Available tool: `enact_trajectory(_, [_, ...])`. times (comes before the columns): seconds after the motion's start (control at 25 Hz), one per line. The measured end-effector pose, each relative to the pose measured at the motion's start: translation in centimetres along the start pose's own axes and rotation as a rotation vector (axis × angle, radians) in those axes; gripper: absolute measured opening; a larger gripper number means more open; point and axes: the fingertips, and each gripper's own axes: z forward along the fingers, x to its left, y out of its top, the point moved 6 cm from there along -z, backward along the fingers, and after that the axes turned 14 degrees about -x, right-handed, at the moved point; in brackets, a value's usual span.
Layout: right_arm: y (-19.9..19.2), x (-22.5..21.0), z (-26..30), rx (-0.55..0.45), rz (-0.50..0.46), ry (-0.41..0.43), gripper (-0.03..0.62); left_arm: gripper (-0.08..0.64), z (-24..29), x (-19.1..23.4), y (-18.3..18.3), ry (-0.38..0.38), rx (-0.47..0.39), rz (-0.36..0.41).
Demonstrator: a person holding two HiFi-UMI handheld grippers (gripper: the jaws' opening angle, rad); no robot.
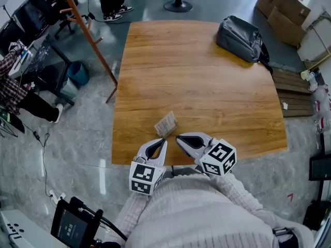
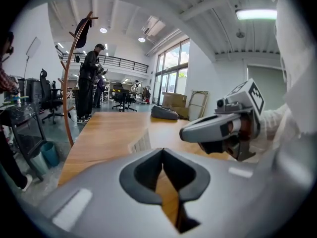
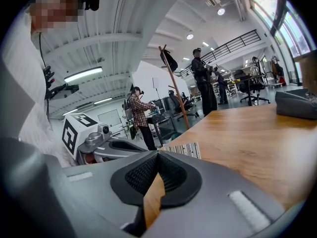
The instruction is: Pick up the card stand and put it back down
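Note:
The card stand (image 1: 166, 123) is a small pale card with printed stripes, standing on the wooden table (image 1: 196, 76) near its front edge. My left gripper (image 1: 164, 141) is just in front of it, jaws shut and empty. Beside it on the right, my right gripper (image 1: 178, 137) is also shut with nothing in it. In the left gripper view the closed tips (image 2: 162, 150) point at the card stand (image 2: 141, 144), with the right gripper (image 2: 224, 128) alongside. The right gripper view has its own closed tips (image 3: 157, 153) just short of the card stand (image 3: 184, 149).
A grey bag (image 1: 239, 37) lies at the table's far right corner. A wooden coat rack pole (image 1: 88, 35) leans past the table's left side. Office chairs and a person (image 1: 20, 89) are at the left, and cardboard boxes (image 1: 282, 9) at the far right.

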Motion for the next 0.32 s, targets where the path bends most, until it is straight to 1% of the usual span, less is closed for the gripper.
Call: enact_trajectory(0.32, [-0.32, 0.24, 0.05, 0.004, 0.015, 0.028, -0.002, 0.008, -0.09, -0.29, -0.13, 0.008, 0.017, 0.004])
